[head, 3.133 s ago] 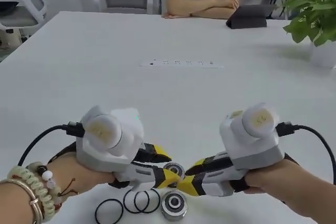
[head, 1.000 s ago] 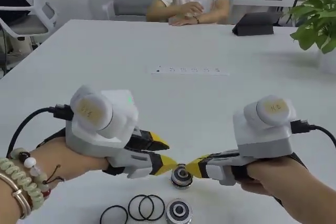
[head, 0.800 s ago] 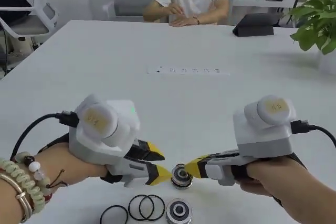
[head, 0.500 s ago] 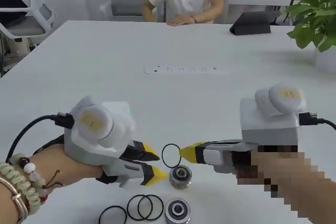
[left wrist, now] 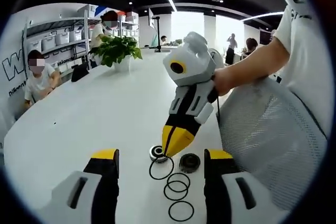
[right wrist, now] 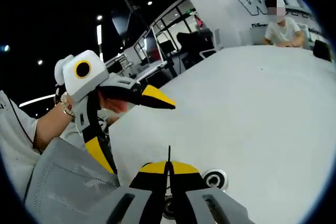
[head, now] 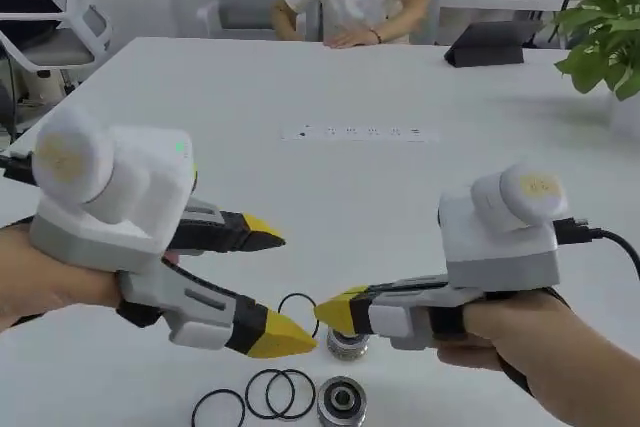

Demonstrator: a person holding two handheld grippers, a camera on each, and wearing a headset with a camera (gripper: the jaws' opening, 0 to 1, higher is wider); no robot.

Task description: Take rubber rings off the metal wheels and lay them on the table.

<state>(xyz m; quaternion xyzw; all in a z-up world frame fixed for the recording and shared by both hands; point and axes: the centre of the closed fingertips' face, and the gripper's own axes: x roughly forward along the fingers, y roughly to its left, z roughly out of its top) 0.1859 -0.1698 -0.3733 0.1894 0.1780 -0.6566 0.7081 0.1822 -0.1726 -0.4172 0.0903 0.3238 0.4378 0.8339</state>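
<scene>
Pinching a thin black rubber ring (head: 296, 296), the right gripper (head: 326, 306) has its fingers clamped tight on it, right beside a silver metal wheel (head: 347, 344) sitting on the white worktop (head: 330, 197). Meanwhile the left gripper (head: 275, 287) hovers with fingers spread wide, nothing in them. A second wheel (head: 342, 399) and three loose black rings (head: 265, 392) lie flat on the worktop, nearer the person than the first wheel.

Tabletop (head: 420, 187) lies open ahead; rings (head: 268, 393) and two wheels (head: 342, 402) crowd the near edge.
</scene>
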